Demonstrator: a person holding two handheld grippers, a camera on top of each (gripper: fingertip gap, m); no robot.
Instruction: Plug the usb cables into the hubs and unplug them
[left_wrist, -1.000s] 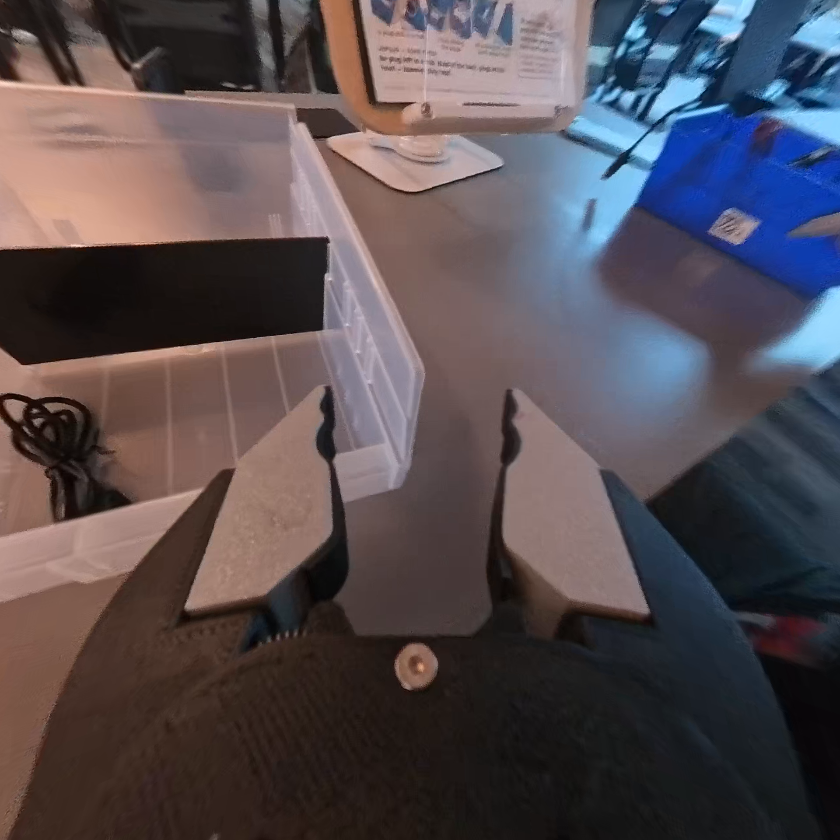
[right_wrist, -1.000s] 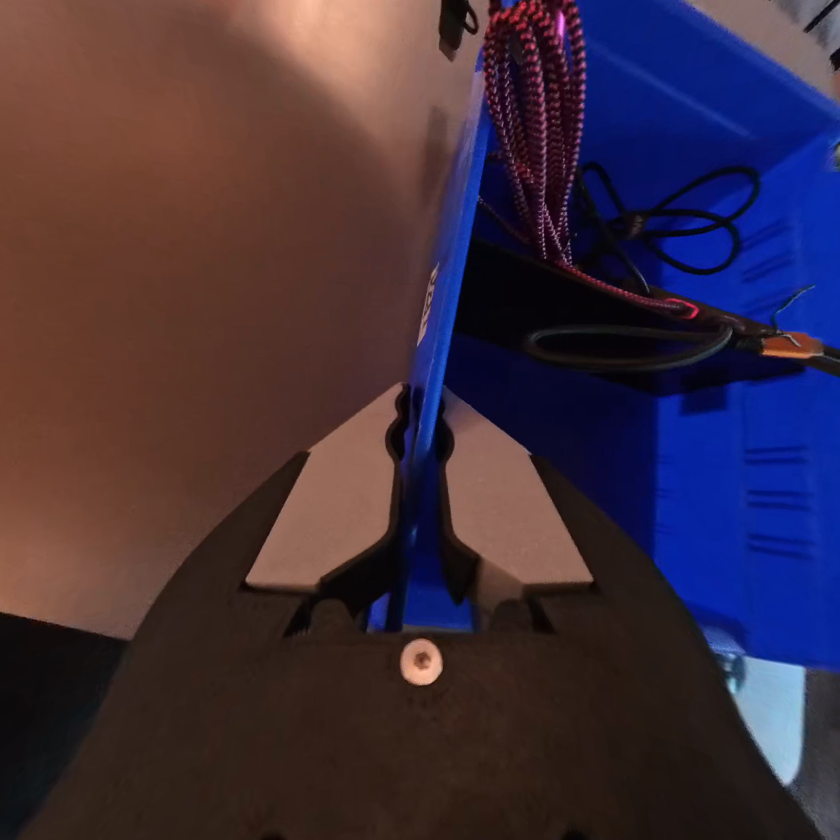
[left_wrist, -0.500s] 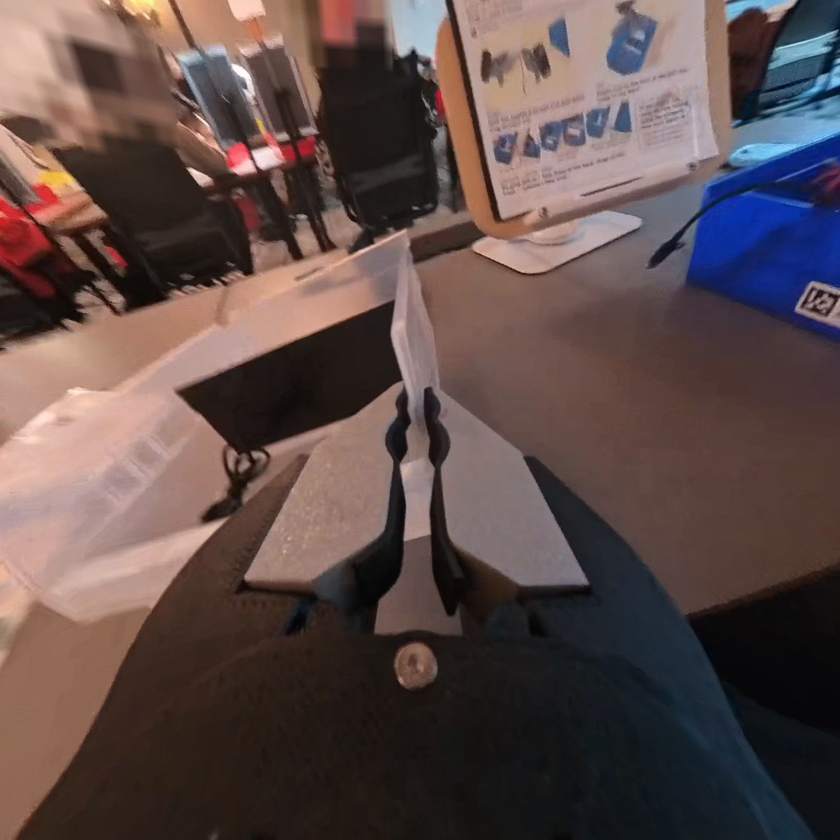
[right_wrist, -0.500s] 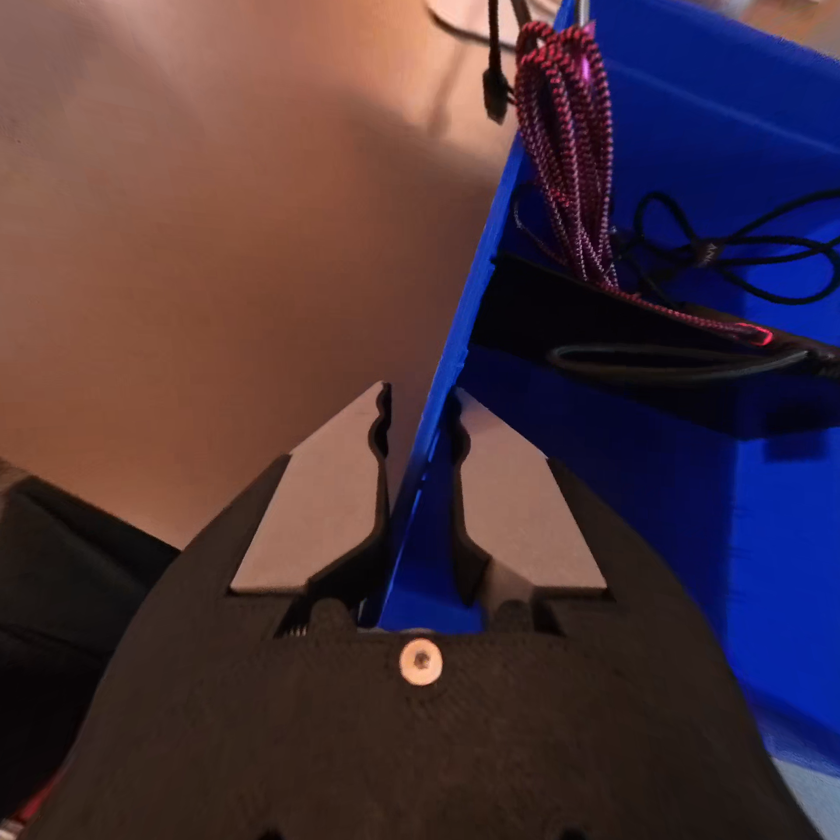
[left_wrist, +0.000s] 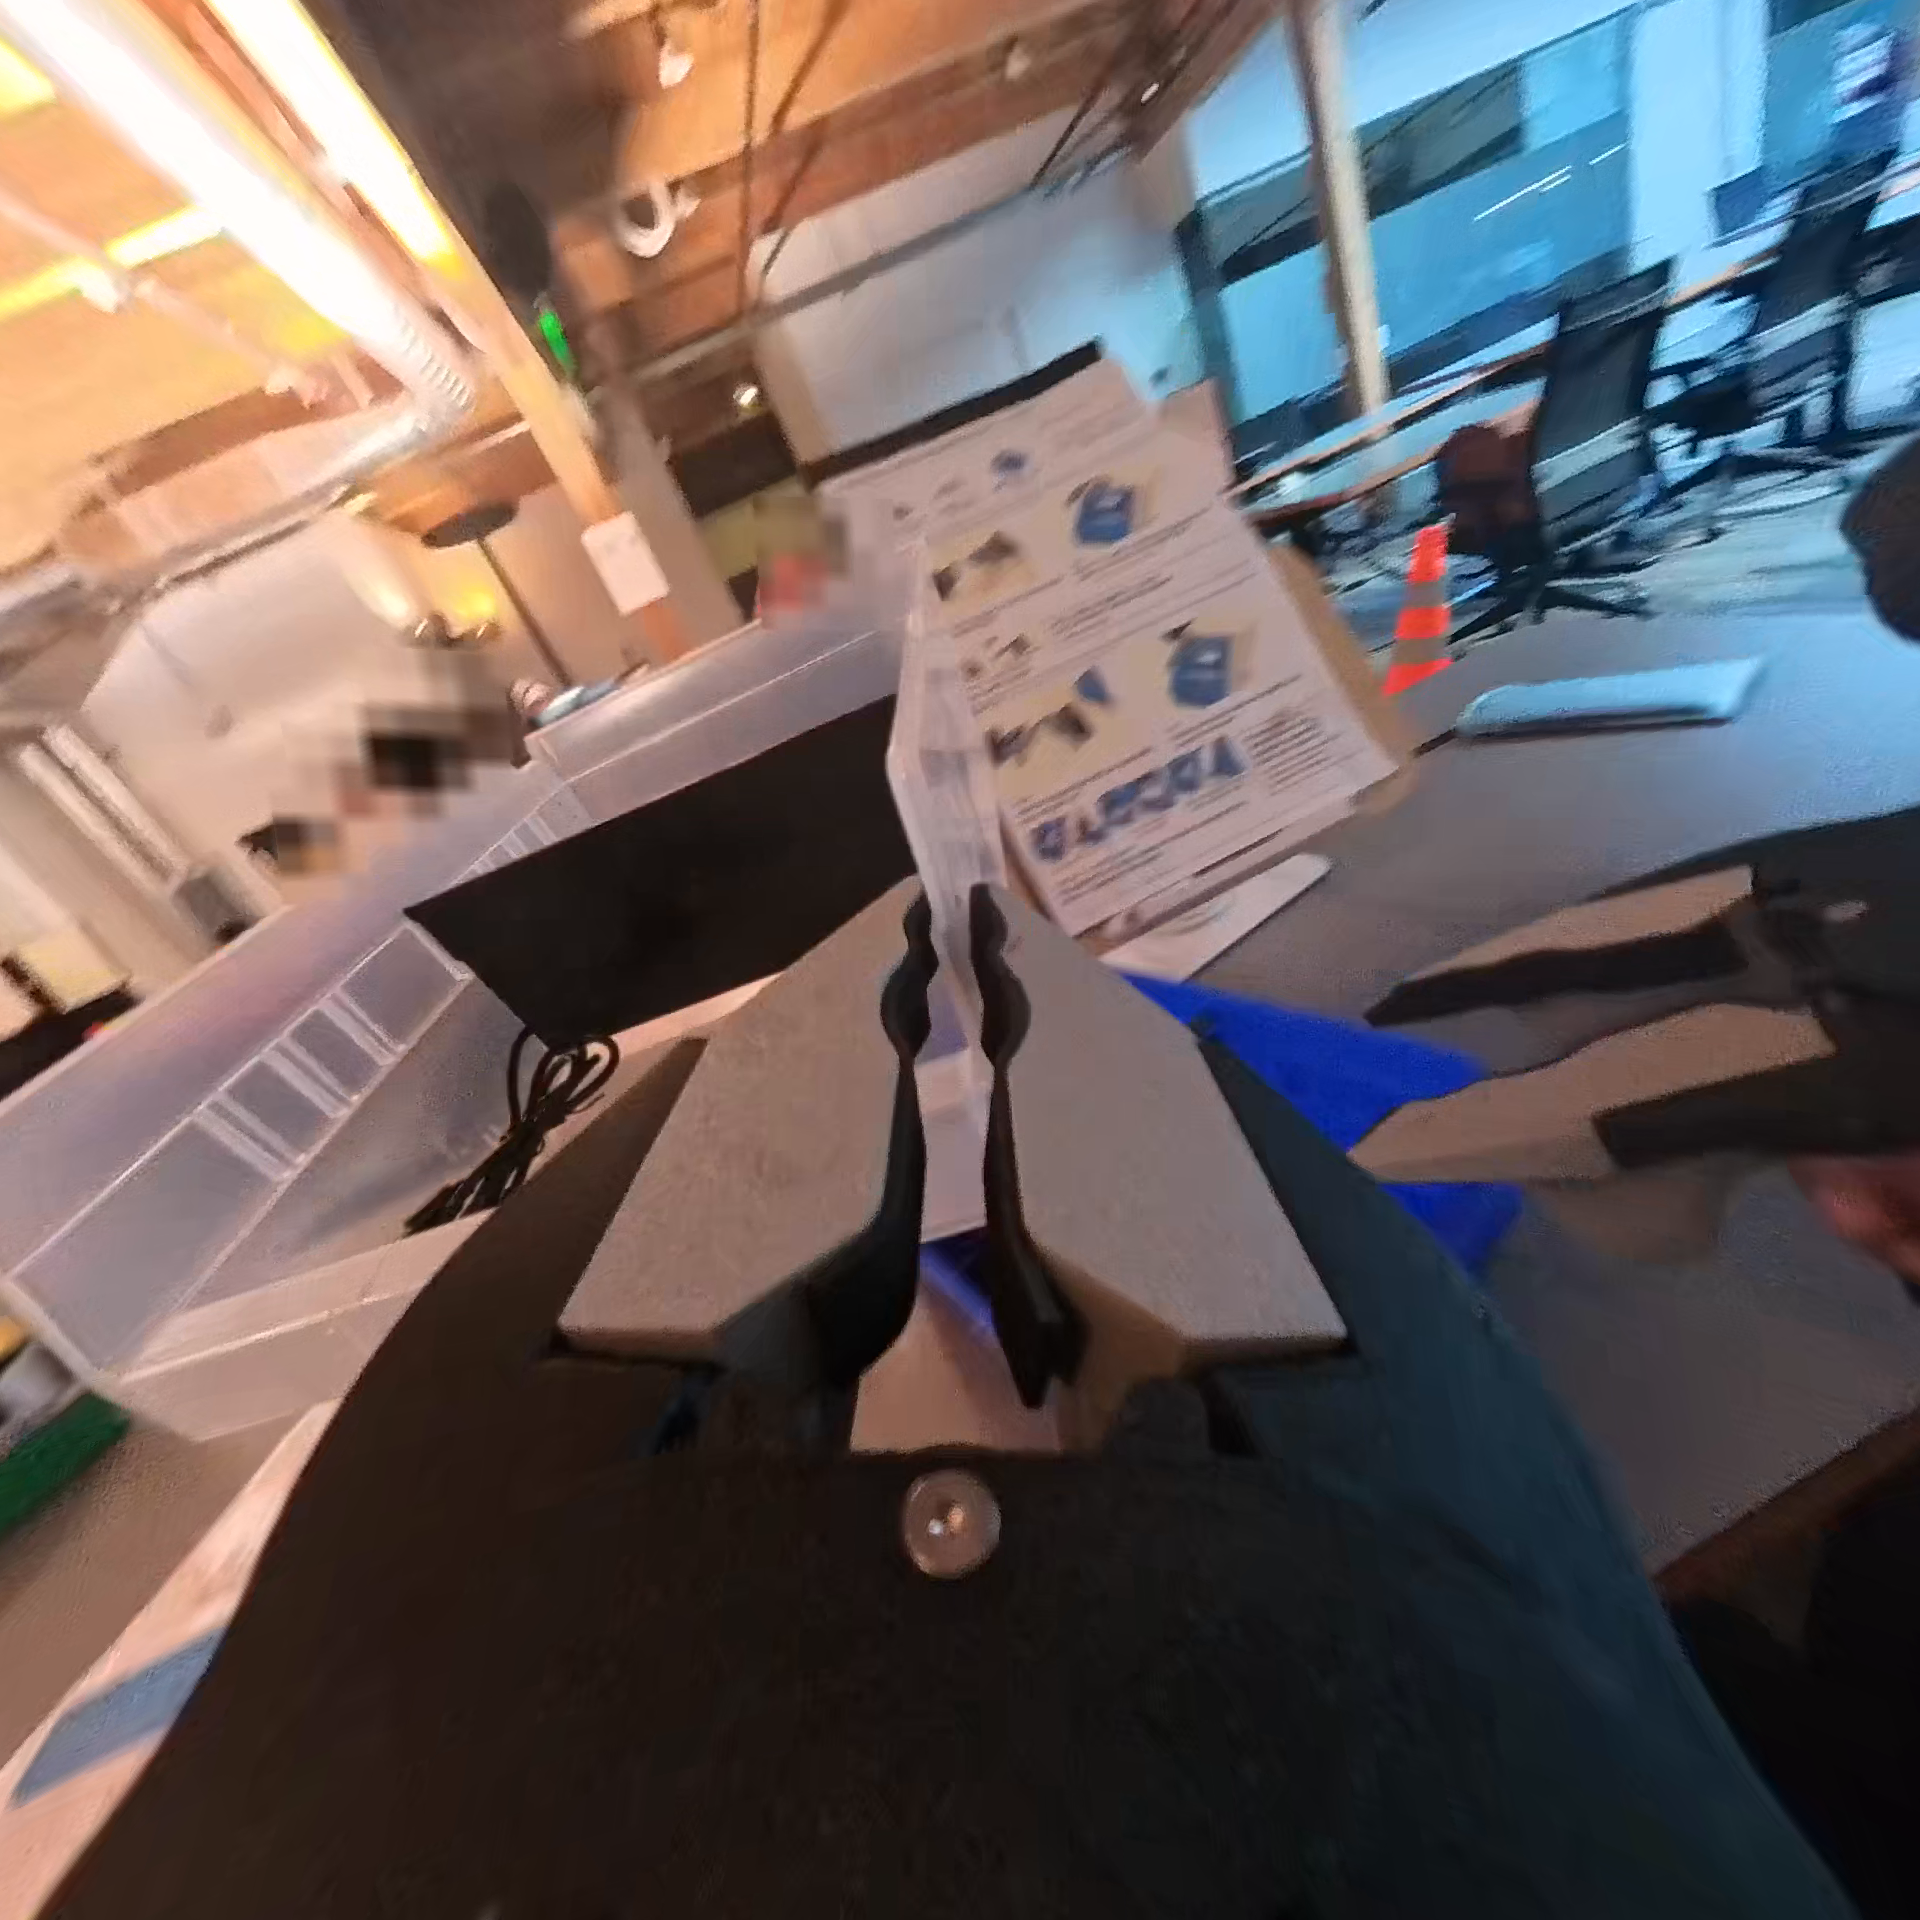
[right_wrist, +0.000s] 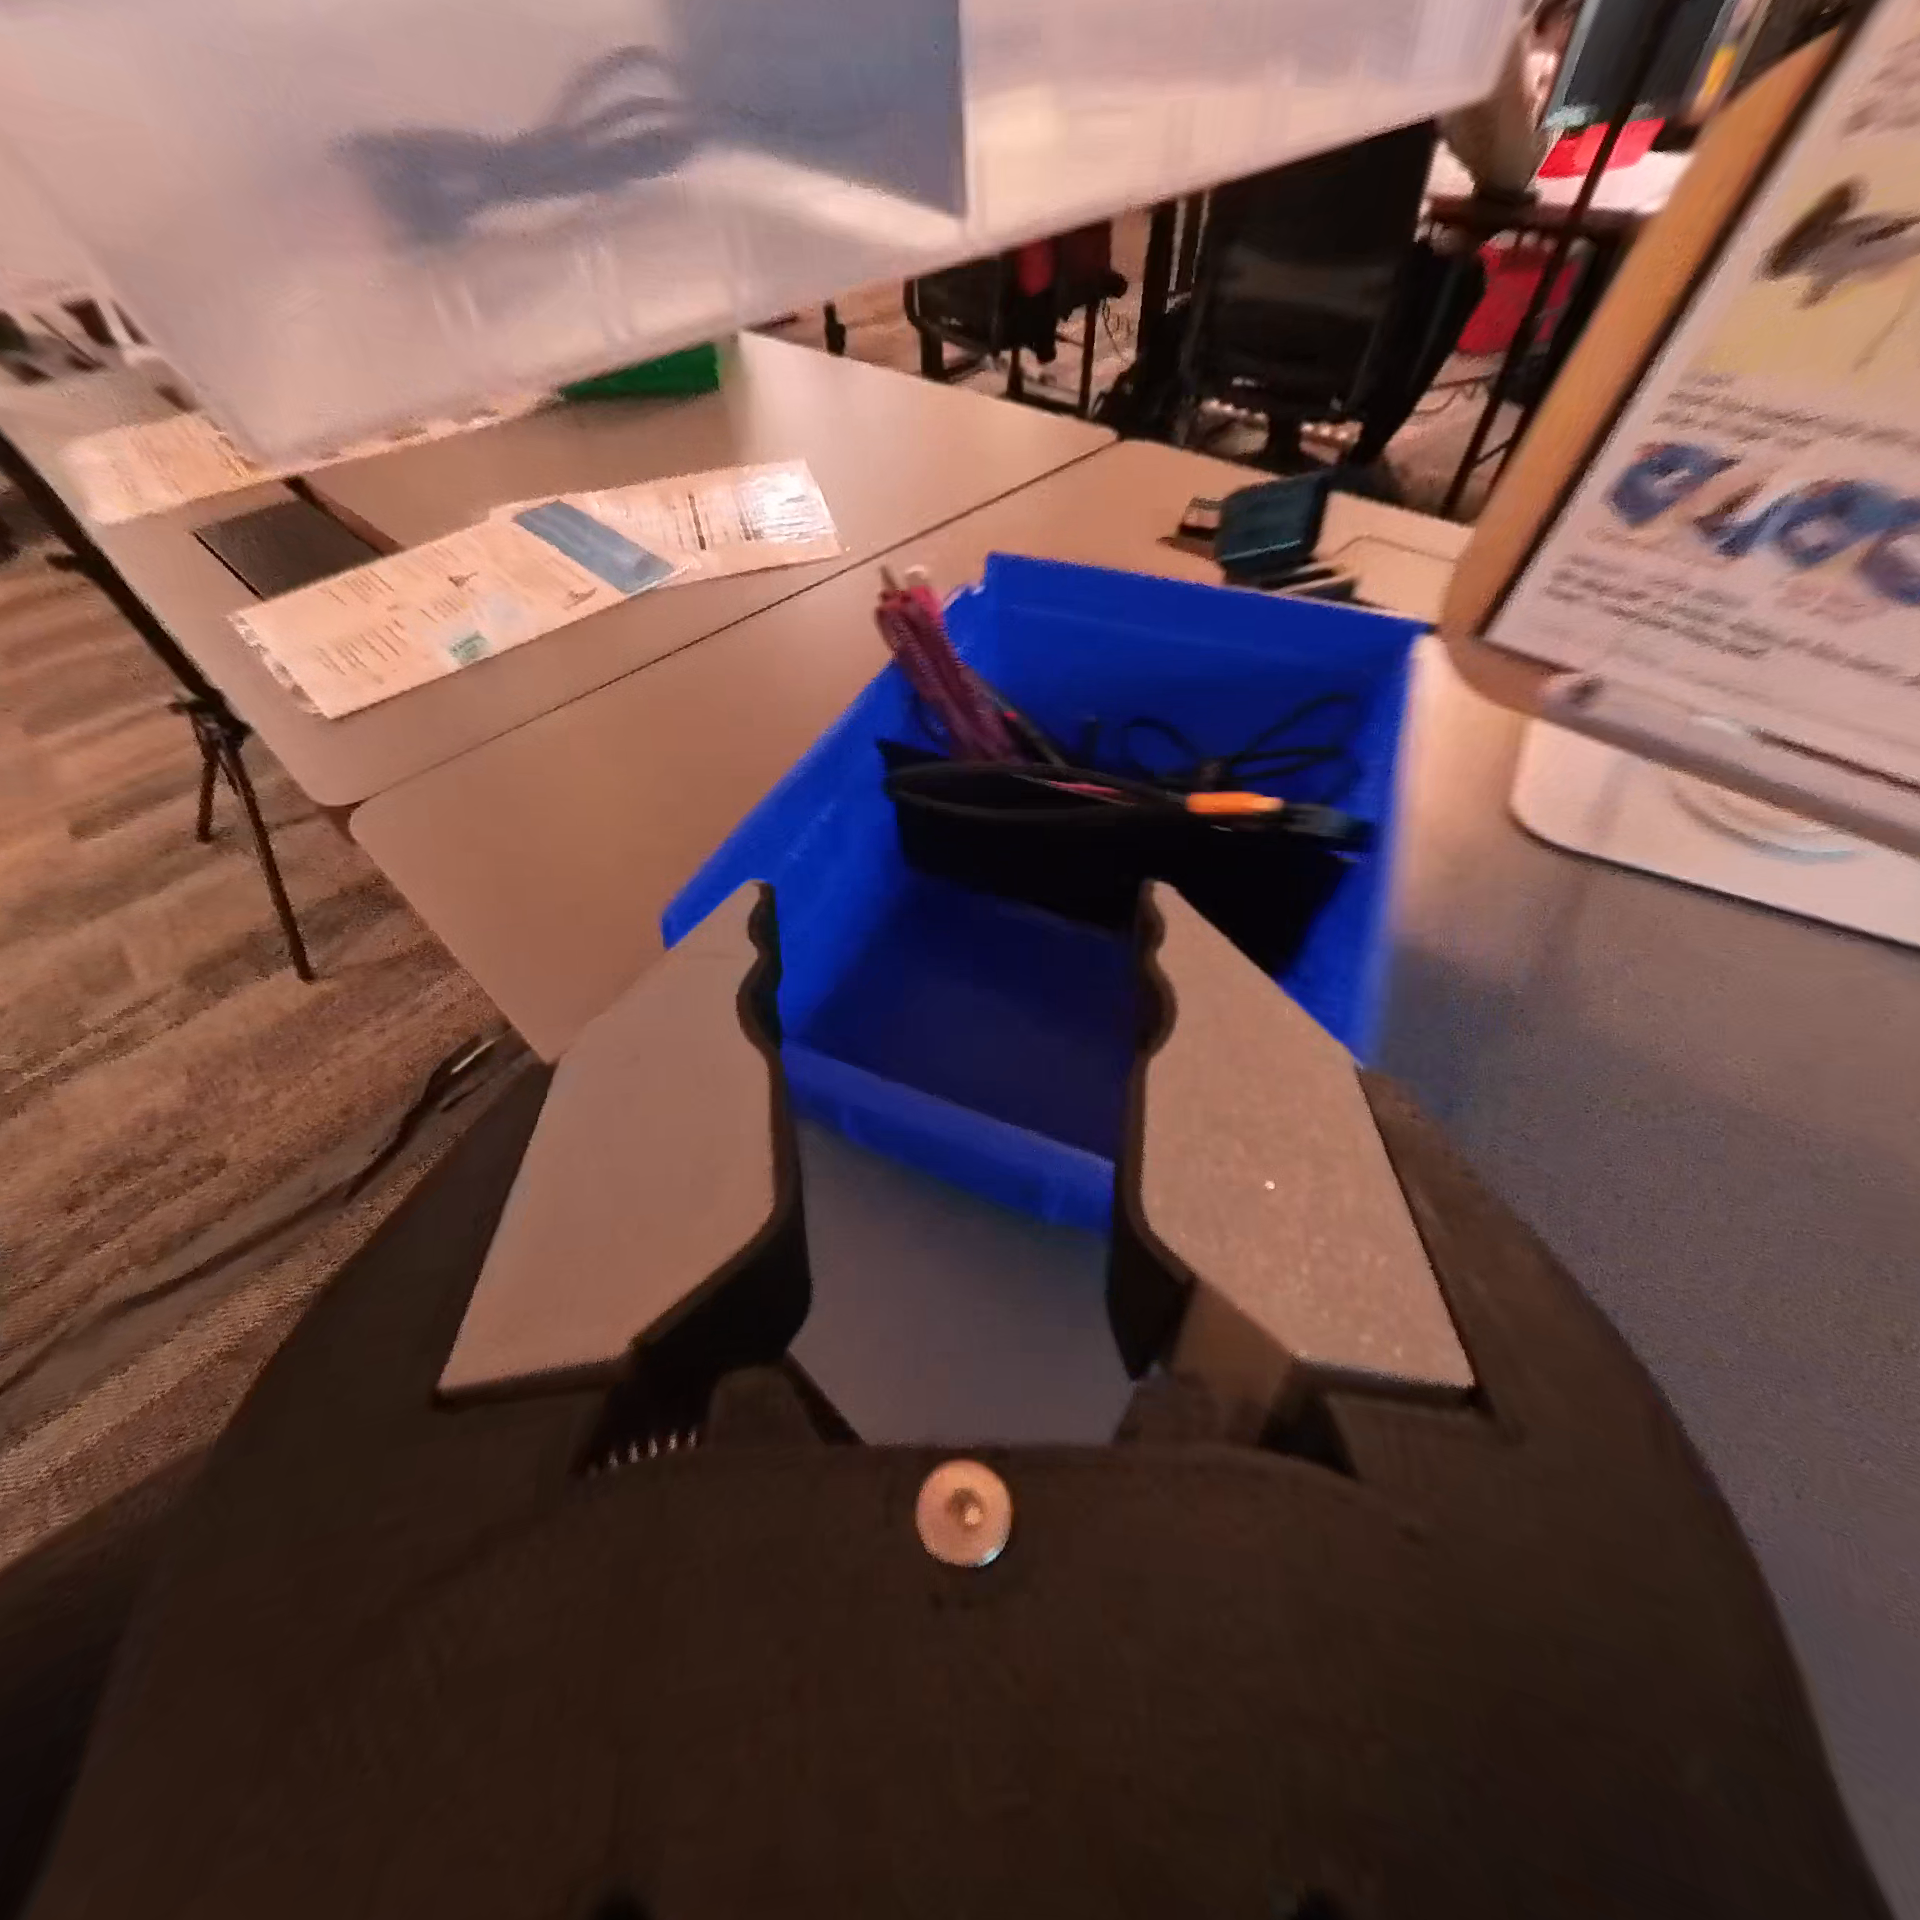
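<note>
My left gripper (left_wrist: 948, 914) is shut on the side wall of a clear plastic bin (left_wrist: 260, 1101) and holds it tilted up off the table. The bin holds a black divider (left_wrist: 665, 914) and a coiled black cable (left_wrist: 530, 1122). My right gripper (right_wrist: 951, 914) is open and empty just in front of a blue bin (right_wrist: 758, 862). That bin holds a red-black braided cable (right_wrist: 935, 665), black cables (right_wrist: 1247, 738), an orange-tipped plug (right_wrist: 1231, 802) and a black divider (right_wrist: 1091, 852). No hub shows clearly.
The clear bin's underside (right_wrist: 520, 156) hangs over the blue bin in the right wrist view. A wooden-framed instruction sign (right_wrist: 1714, 468) stands right of the blue bin. Printed sheets (right_wrist: 540, 582) lie on the neighbouring table. A tripod (right_wrist: 229, 748) stands on the floor at left. The gap from one gripper's tips to the other's is roughly 15 cm.
My left gripper shut on the clear bin's wall and raised the bin. My right gripper let go of the blue bin's wall, opened and drew back in front of it.
</note>
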